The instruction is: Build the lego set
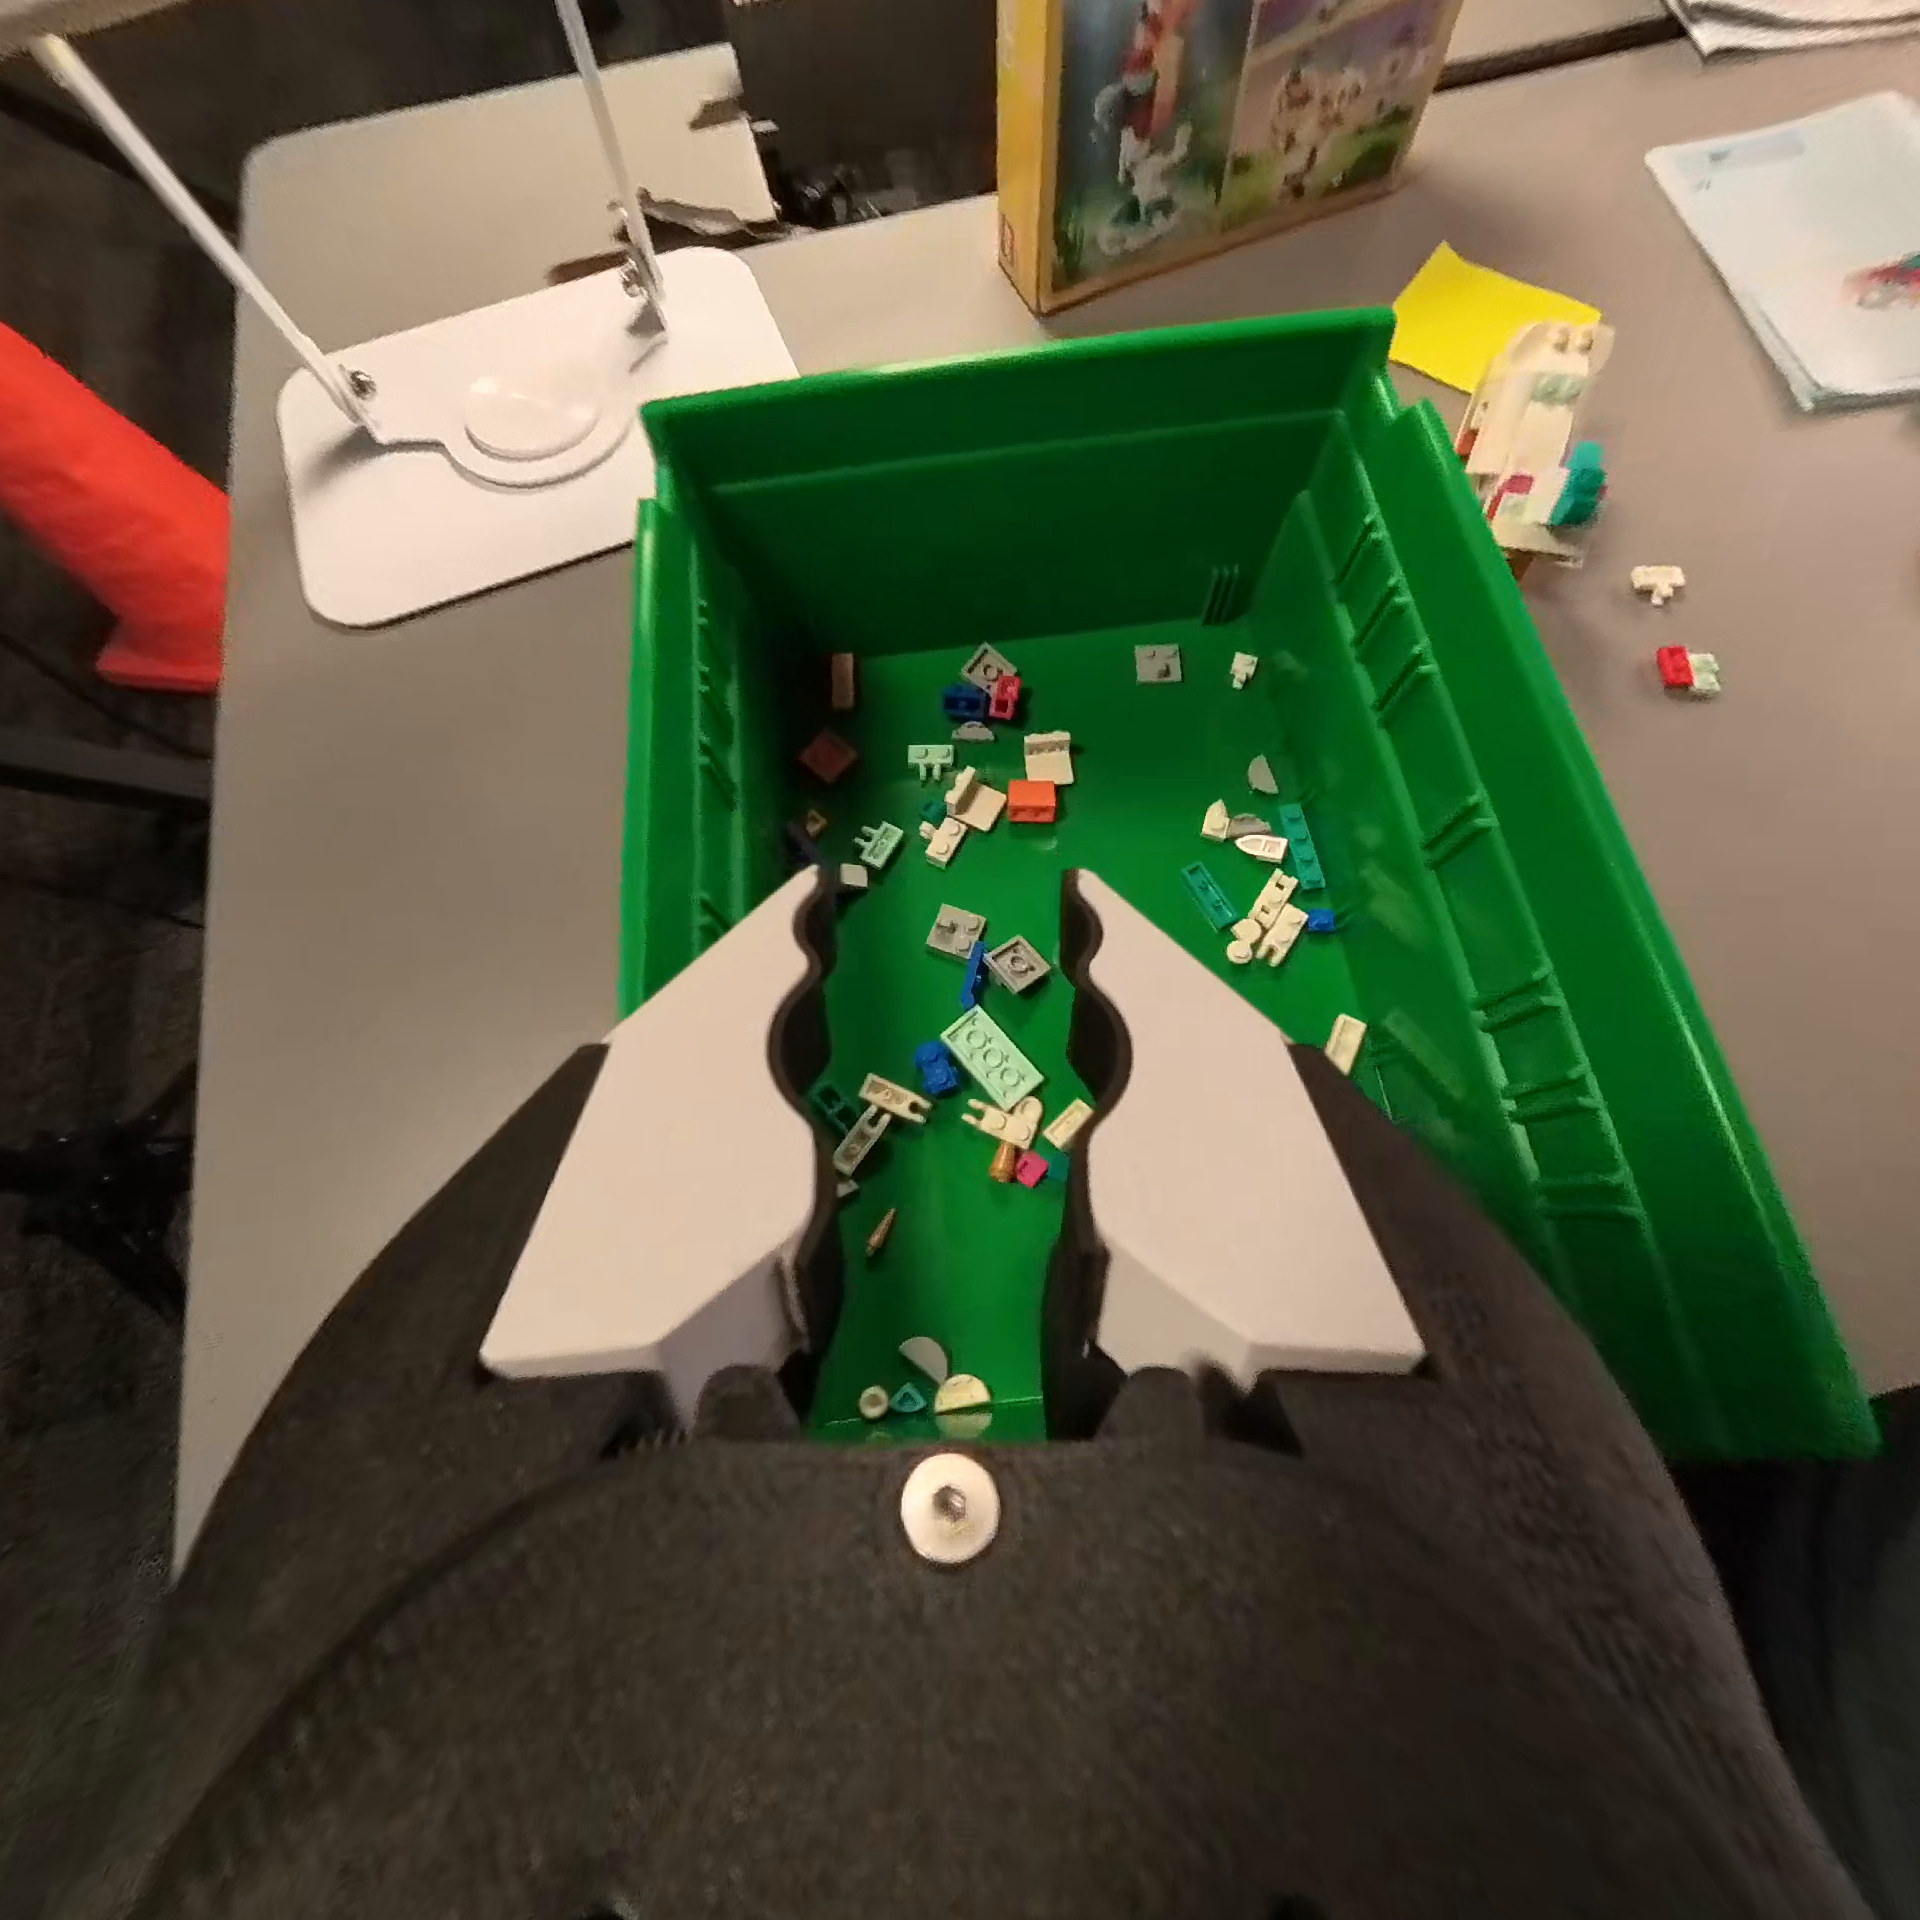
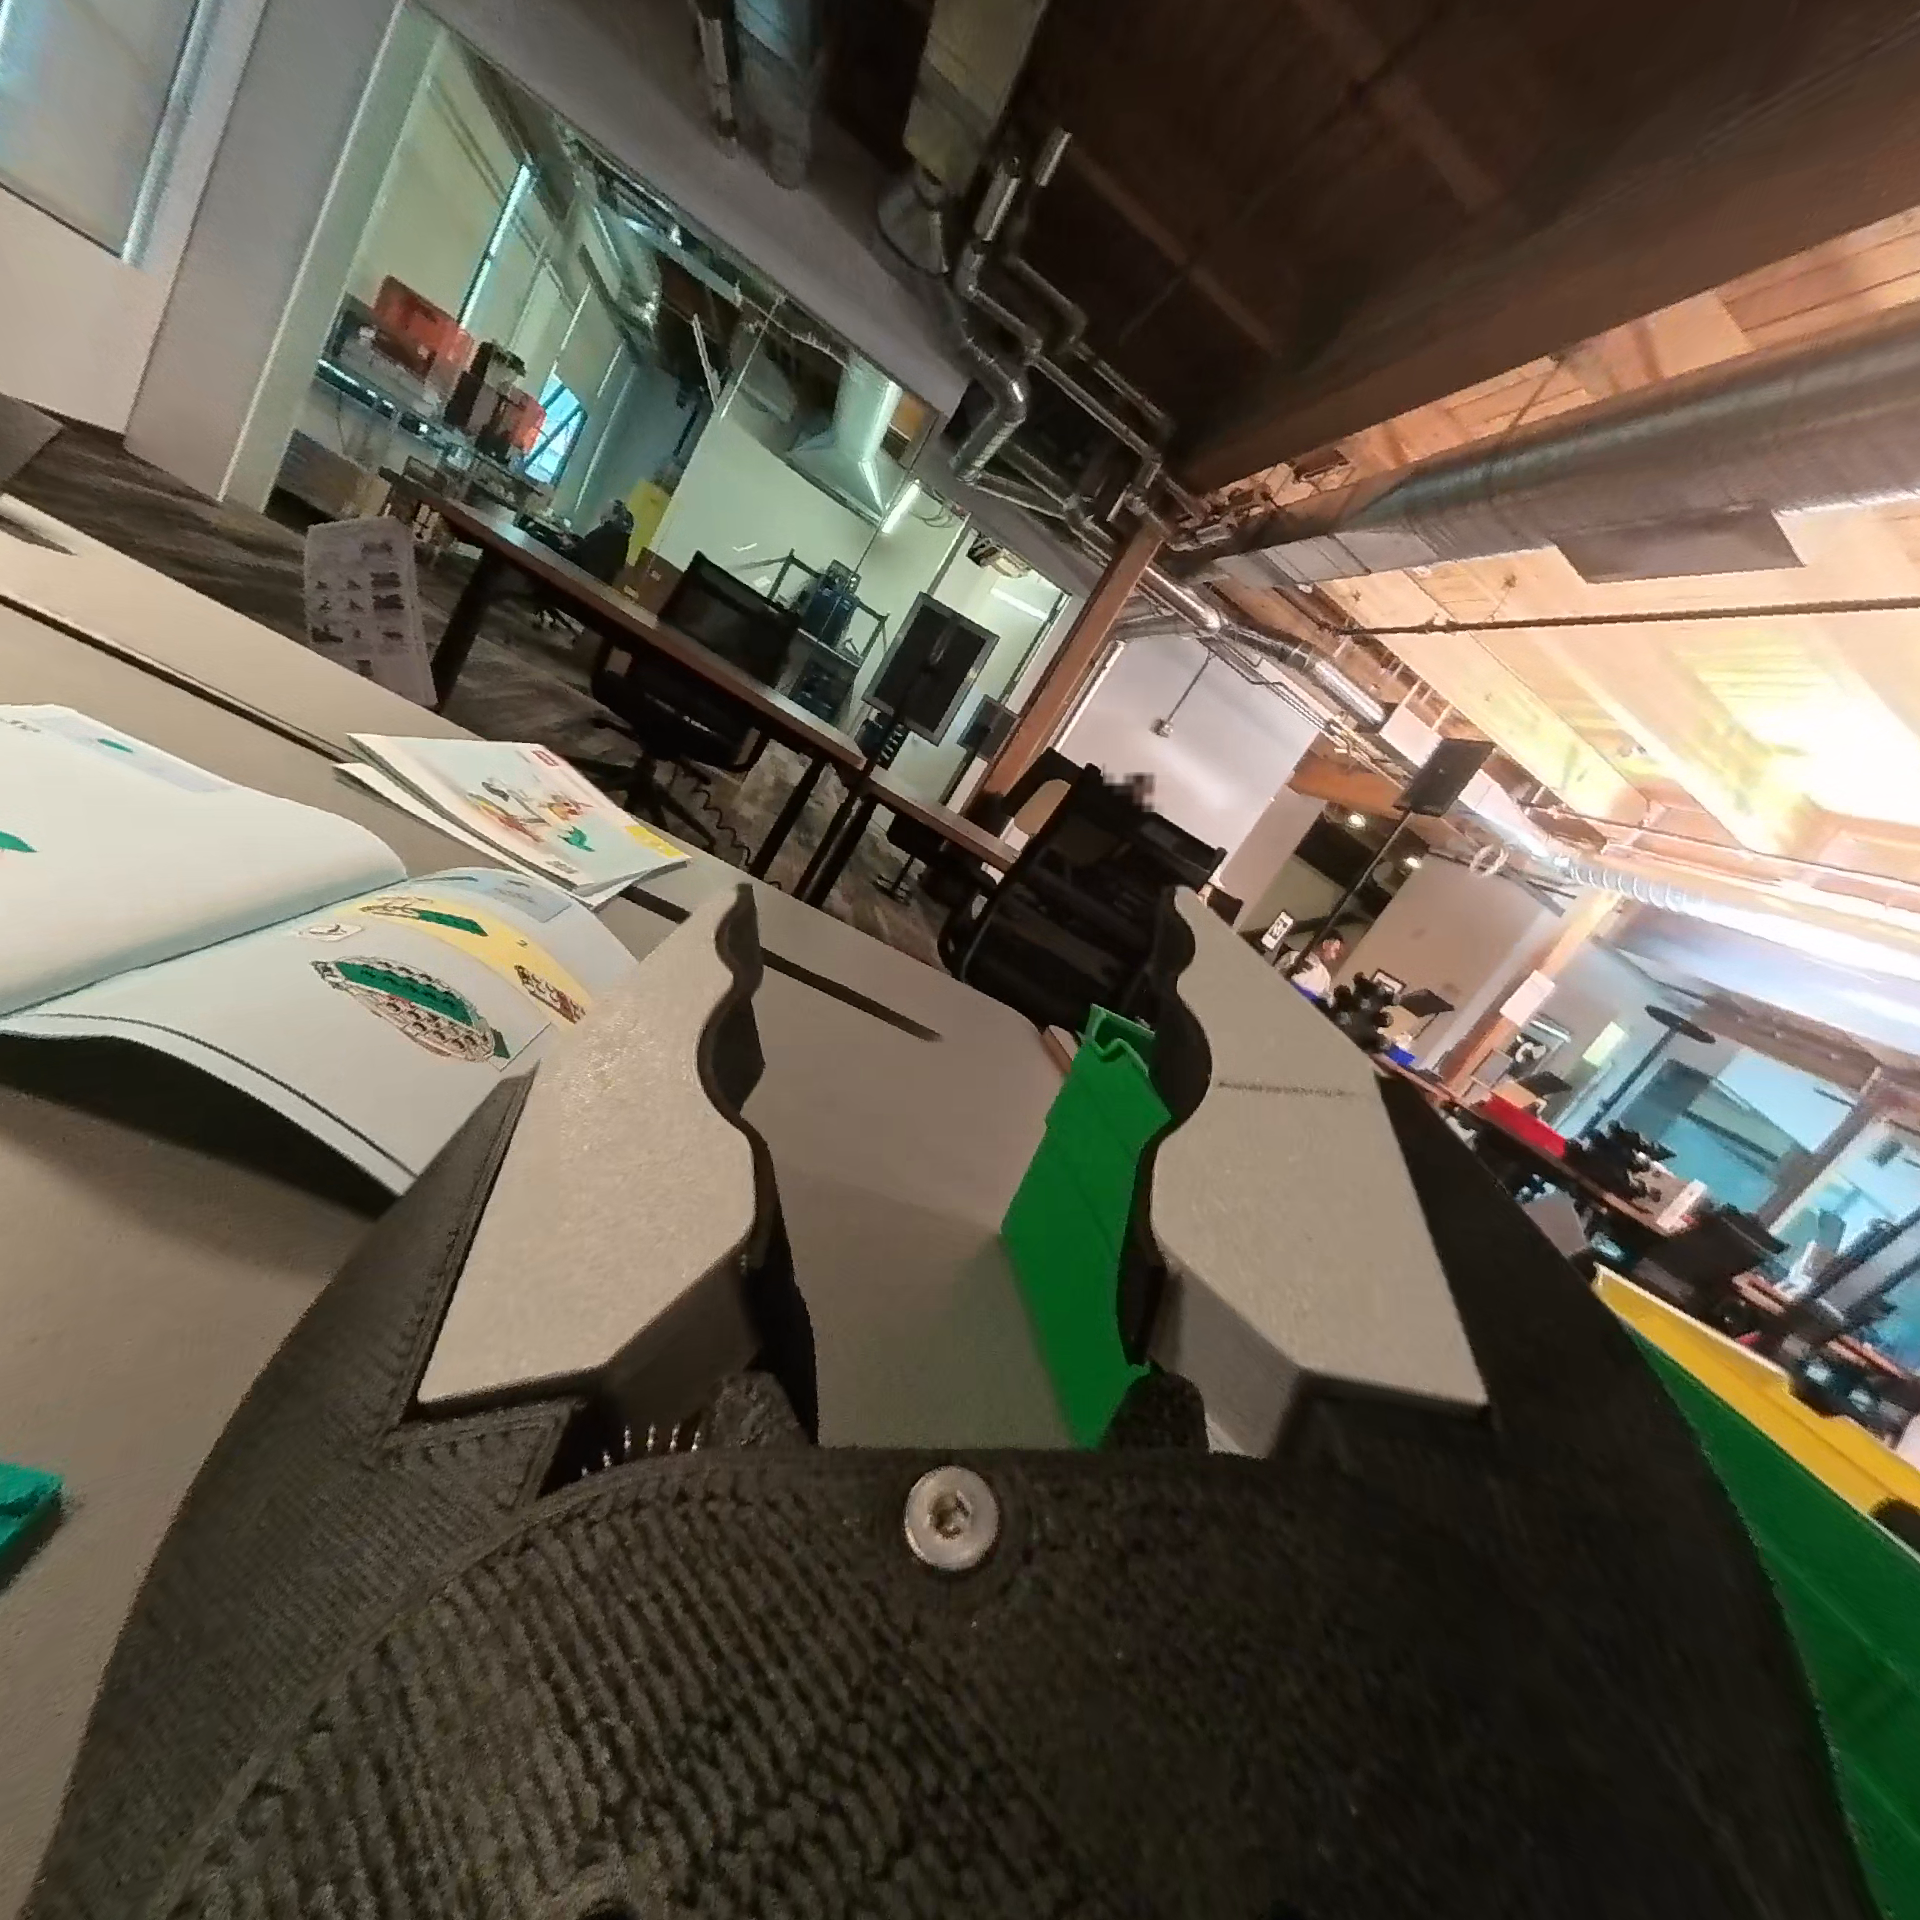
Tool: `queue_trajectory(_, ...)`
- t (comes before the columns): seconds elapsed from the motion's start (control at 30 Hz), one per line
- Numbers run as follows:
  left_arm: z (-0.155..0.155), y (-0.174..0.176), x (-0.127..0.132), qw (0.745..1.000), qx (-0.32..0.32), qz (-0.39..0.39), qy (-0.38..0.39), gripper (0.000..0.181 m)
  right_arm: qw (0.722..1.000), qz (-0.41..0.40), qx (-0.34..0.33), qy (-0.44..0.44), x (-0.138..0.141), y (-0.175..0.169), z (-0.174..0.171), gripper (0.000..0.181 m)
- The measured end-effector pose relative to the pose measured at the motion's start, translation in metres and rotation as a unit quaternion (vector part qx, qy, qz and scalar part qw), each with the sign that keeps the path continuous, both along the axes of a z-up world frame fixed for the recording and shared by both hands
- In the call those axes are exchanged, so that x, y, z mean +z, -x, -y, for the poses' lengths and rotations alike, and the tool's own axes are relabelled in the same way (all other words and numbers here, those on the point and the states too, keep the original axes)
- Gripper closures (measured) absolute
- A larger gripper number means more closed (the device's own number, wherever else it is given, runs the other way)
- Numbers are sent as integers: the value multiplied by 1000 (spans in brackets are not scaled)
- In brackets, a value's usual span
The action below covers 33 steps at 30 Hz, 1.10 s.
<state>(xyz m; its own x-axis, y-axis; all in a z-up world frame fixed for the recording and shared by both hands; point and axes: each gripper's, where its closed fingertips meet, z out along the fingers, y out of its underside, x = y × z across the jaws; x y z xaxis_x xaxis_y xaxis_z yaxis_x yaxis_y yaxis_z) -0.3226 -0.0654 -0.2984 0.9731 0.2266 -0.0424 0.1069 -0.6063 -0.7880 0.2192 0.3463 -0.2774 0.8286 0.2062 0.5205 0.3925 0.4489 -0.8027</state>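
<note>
A green bin (image 1: 1018, 364) holds several loose lego pieces, among them a pale green plate (image 1: 992, 1055), an orange brick (image 1: 1032, 800) and grey plates (image 1: 956, 930). My left gripper (image 1: 945, 883) hovers over the bin's near half, open and empty. A partly built white model (image 1: 1527, 457) lies on the table right of the bin, with a small white piece (image 1: 1657, 584) and a red and white piece (image 1: 1685, 668) near it. My right gripper (image 2: 964, 904) is open and low over the table, tilted. A green bin edge (image 2: 1081, 1164) stands between its fingers, close to the right one.
The lego box (image 1: 1216, 135) stands behind the bin. A white lamp base (image 1: 520, 416) sits at the back left. A yellow sheet (image 1: 1486, 312) and a booklet (image 1: 1808, 239) lie at the back right. An open instruction booklet (image 2: 312, 997) lies left of my right gripper. The grippers' ends are close to 70 centimetres from one another. The partly built white model (image 1: 1527, 457) lies some 30 centimetres from my left tips, 40 centimetres from my right tips.
</note>
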Motion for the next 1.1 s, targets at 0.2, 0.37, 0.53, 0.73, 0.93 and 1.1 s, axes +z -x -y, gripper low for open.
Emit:
queue_trajectory(0.2, -30, -49, -12, 991, -105, 77, -26, 152, 1000, 28, 12, 0, -4, 11, 2, 108)
queue_trajectory(0.37, -44, -65, -38, 989, -131, 67, 14, 152, 1000, 25, 14, 8, -6, 11, 0, 108)
queue_trajectory(0.53, -38, -79, -61, 976, -187, 74, 78, 155, 999, 29, 14, 11, -7, 12, 0, 109)
queue_trajectory(0.73, -34, -94, -88, 954, -259, 25, 152, 163, 999, 40, 13, 15, -11, 14, -1, 112)
queue_trajectory(0.93, -37, -102, -100, 944, -279, 42, 170, 171, 999, 45, 14, 17, -12, 15, -1, 116)
queue_trajectory(1.1, -34, -98, -112, 940, -273, 30, 203, 173, 999, 45, 15, 15, -12, 15, -1, 119)
